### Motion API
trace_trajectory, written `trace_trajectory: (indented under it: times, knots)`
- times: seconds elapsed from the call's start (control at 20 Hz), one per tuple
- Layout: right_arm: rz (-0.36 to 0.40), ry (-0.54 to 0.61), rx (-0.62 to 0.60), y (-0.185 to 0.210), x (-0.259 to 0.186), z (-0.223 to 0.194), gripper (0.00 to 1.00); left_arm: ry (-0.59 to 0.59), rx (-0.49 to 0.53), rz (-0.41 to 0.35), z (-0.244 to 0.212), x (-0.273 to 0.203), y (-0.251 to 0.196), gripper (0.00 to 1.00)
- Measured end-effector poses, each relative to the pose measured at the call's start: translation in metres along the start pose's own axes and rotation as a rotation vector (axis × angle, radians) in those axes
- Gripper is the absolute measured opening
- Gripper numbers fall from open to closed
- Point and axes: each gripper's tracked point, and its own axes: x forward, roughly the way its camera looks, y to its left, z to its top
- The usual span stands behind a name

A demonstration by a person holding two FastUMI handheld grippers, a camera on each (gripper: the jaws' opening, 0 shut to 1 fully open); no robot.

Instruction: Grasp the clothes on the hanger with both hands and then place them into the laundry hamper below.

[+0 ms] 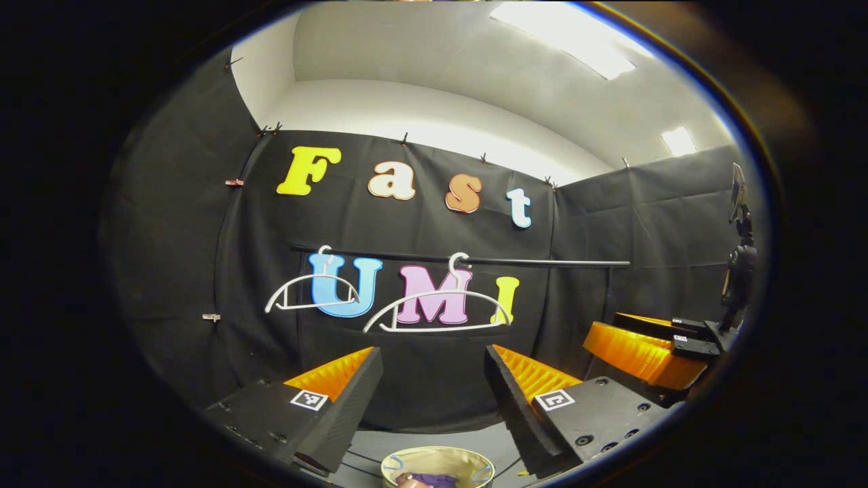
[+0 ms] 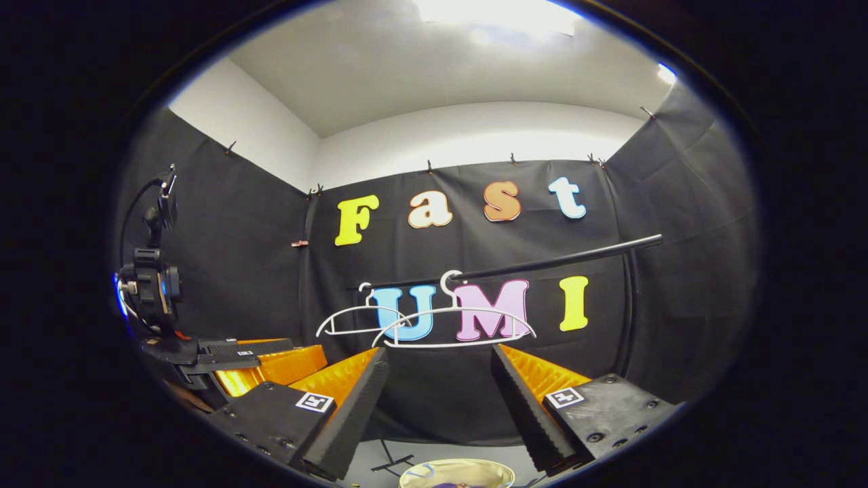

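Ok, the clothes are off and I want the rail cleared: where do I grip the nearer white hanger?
Probably the bottom bar of the nearer white hanger, mid-span, from the front and below: it hangs broadside, and lifting frees its hook from the rail.

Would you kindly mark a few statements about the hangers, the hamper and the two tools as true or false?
1. Both white hangers on the rail are bare. True.
2. The left tool is shut on a shirt. False: it is open and holds nothing.
3. Purple clothing lies in the hamper. True.
4. The right tool grips a hanger. False: it is open, below the hangers.
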Motion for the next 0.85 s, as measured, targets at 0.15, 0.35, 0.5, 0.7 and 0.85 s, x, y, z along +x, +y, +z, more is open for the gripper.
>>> trace_trajectory:
  times: [0.15,0.35,0.5,0.7,0.85]
  knots:
    - [0.001,-0.003,0.000,-0.010,-0.008,0.002,0.97,0.001,-0.001,0.004,0.000,-0.003,-0.014,0.94]
    - [0.028,-0.005,-0.003,-0.006,-0.018,0.004,0.97,0.015,-0.006,0.003,0.000,-0.009,-0.027,0.92]
    - [0.057,-0.010,0.002,0.000,-0.020,0.007,0.97,0.021,-0.010,0.001,0.003,-0.011,-0.031,0.94]
    - [0.061,-0.027,-0.015,-0.002,-0.018,0.013,0.97,0.024,-0.017,0.012,0.003,-0.014,-0.031,0.94]
    - [0.074,-0.026,-0.014,0.004,-0.015,0.011,0.97,0.030,-0.013,0.009,-0.001,-0.014,-0.035,0.94]
